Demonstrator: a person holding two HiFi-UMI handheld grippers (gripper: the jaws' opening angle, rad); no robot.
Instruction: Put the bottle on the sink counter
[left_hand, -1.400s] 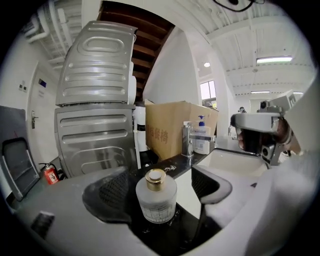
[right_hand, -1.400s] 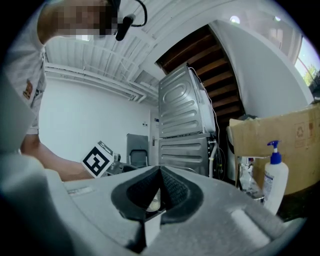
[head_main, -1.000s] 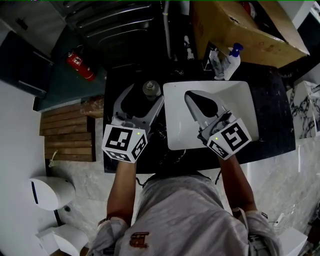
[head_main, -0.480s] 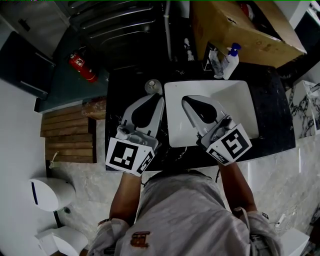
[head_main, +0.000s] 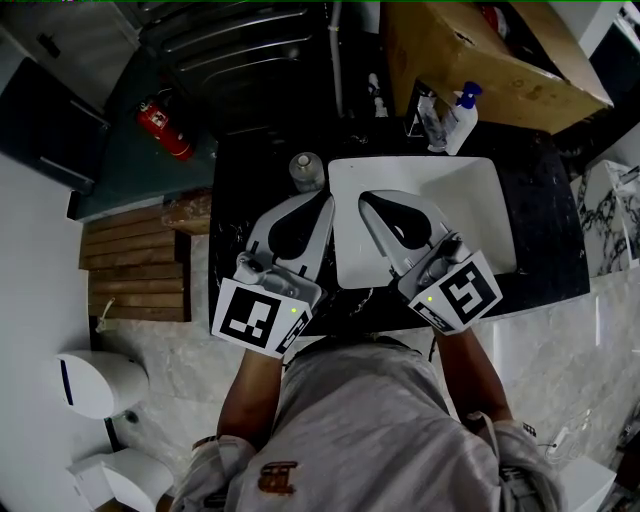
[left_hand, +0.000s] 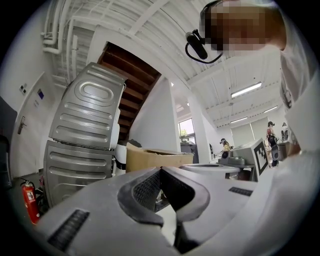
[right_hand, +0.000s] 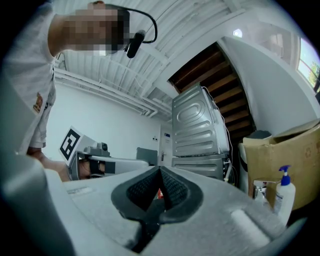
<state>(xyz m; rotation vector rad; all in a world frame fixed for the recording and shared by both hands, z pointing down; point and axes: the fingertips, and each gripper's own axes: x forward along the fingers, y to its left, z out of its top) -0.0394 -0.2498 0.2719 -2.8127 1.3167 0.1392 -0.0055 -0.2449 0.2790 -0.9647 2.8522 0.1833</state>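
Note:
The bottle (head_main: 306, 171), clear with a grey cap, stands upright on the black sink counter (head_main: 232, 190), just left of the white basin (head_main: 470, 210). My left gripper (head_main: 323, 198) is shut and empty, its tip a short way in front of the bottle and not touching it. In the left gripper view the pads (left_hand: 150, 187) of the left gripper (left_hand: 160, 170) meet with nothing between them. My right gripper (head_main: 366, 198) hovers over the basin's left part, shut and empty; the right gripper (right_hand: 160, 169) shows its tips together. The bottle is not seen in either gripper view.
A white spray bottle (head_main: 463, 118) and a cardboard box (head_main: 480, 50) sit at the counter's back right. A faucet (head_main: 335, 60) rises behind the basin. A ribbed metal machine (head_main: 230, 45), a red fire extinguisher (head_main: 160, 130) and wooden slats (head_main: 135, 265) lie to the left.
My left gripper was open around the bottle; it has shut and drawn back toward me, leaving the bottle standing on the counter. The right gripper shifted slightly left.

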